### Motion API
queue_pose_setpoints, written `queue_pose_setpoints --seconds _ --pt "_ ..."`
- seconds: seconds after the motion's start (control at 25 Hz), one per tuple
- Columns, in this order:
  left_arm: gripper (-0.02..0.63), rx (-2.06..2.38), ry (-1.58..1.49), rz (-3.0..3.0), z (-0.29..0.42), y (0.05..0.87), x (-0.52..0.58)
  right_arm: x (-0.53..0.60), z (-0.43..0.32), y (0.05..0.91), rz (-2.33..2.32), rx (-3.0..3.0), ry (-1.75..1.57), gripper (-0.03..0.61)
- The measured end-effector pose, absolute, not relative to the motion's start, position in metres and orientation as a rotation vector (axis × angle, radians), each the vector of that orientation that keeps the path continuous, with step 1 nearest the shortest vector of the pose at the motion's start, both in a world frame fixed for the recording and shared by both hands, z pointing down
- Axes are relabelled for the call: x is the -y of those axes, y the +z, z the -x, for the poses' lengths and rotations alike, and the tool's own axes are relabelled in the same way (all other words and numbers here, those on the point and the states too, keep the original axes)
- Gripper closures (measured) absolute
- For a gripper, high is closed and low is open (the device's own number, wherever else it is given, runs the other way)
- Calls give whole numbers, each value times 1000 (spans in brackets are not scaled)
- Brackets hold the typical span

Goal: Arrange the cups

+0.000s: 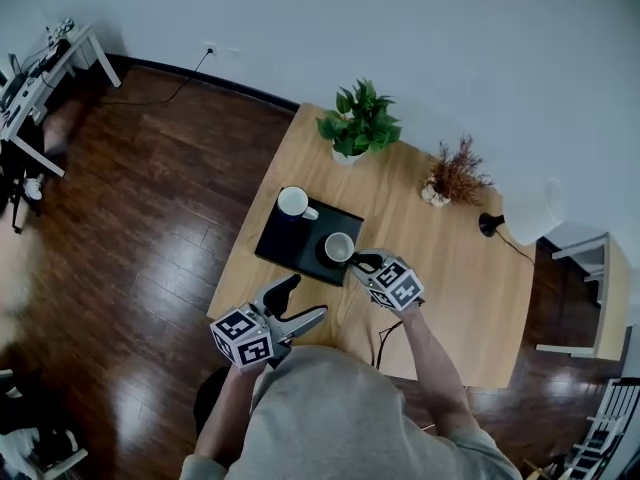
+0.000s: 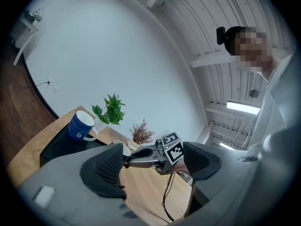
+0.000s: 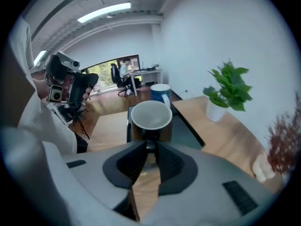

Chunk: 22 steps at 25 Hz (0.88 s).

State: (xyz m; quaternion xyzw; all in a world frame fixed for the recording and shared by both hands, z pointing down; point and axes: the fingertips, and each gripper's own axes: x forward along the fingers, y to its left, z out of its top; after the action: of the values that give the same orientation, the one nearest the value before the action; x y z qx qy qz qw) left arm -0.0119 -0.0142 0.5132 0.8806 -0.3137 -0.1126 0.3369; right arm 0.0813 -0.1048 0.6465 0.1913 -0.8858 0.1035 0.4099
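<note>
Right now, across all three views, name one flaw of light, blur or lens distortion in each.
Head view: the wide lens bows the table at its edges. Left gripper view: a black fisheye ring, and the ceiling lamp glares white. Right gripper view: the dark mug reads sharp, while the dried plant at the edge smears.

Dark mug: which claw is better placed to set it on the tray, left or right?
Right. The right claw is shut on the handle of the dark mug, which is at the near corner of the black tray. The left claw is open and empty, by the table's near edge.
</note>
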Motion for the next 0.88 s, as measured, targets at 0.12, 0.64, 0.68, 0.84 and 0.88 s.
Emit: queue_pose_setpoints --seconds 0.12,0.64,0.68,0.84,0.88 --pt "224 839 -292 -2279 22 520 11 110 -20 652 -372 2227 167 494" --pt "227 1028 -141 -2210 65 560 10 118 59 672 -238 2156 90 494" --pt "227 1031 -144 -2204 66 561 10 118 60 674 -238 2156 96 494" --pt "227 1026 -150 -2199 66 561 11 121 56 683 -241 2162 93 494" --pt "227 1023 -150 -2200 65 560 11 121 56 683 -239 2167 91 494"
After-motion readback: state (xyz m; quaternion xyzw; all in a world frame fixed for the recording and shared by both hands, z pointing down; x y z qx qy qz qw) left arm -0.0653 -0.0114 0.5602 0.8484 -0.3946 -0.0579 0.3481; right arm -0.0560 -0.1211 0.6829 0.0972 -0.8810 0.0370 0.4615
